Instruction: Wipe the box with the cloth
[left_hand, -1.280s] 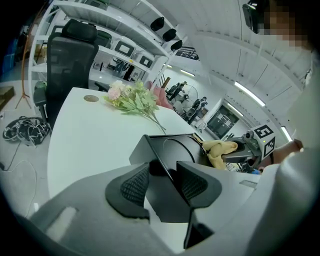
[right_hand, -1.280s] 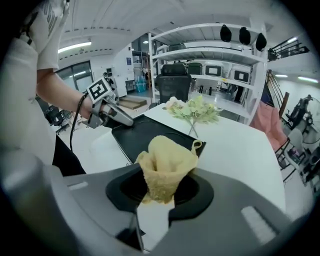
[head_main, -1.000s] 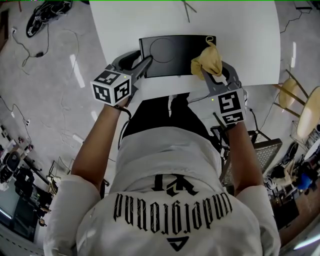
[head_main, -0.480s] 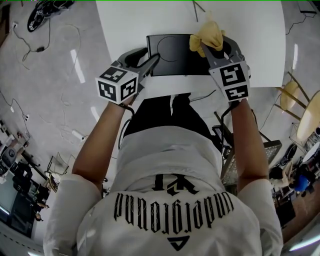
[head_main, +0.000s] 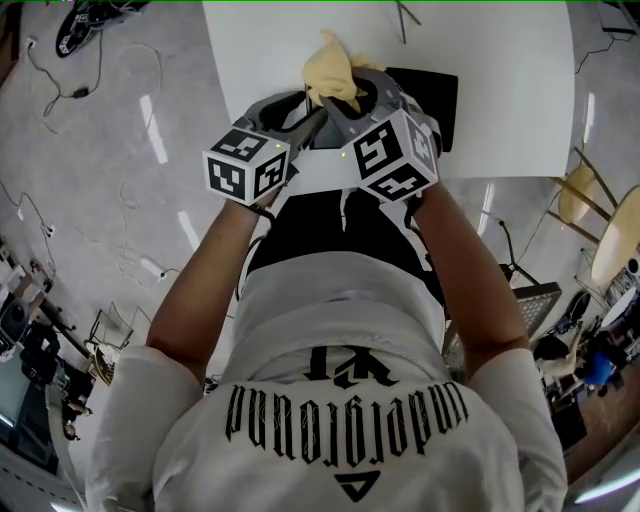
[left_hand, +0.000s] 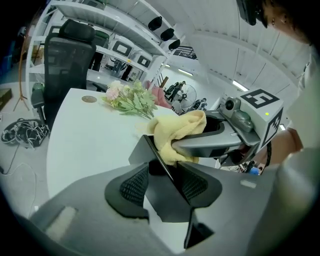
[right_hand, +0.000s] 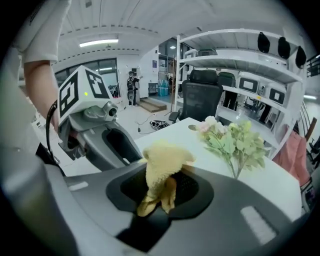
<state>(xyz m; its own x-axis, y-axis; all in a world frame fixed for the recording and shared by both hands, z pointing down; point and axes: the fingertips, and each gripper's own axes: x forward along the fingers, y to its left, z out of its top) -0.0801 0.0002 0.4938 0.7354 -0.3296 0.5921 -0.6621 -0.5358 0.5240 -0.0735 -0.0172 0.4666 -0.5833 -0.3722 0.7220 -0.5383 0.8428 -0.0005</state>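
Observation:
A flat black box (head_main: 436, 92) lies on the white table (head_main: 510, 110); my right gripper hides most of it. My left gripper (head_main: 308, 120) is shut on the box's near left edge, and the thin black panel (left_hand: 168, 202) sits pinched between its pads. My right gripper (head_main: 346, 96) is shut on a bunched yellow cloth (head_main: 329, 68), pressed over the box's left end just beyond the left jaws. In the left gripper view the cloth (left_hand: 178, 133) rests on the box right ahead. The cloth (right_hand: 160, 176) fills the right jaws.
A bunch of artificial flowers (left_hand: 131, 100) and a small round disc (left_hand: 89, 99) lie farther back on the table. A black office chair (left_hand: 67, 55) and shelving stand behind it. A cable bundle (left_hand: 22, 134) lies on the floor at left.
My right gripper has swept the cloth leftwards across the box, from its right end to its left end beside the left gripper. The left gripper has kept its hold.

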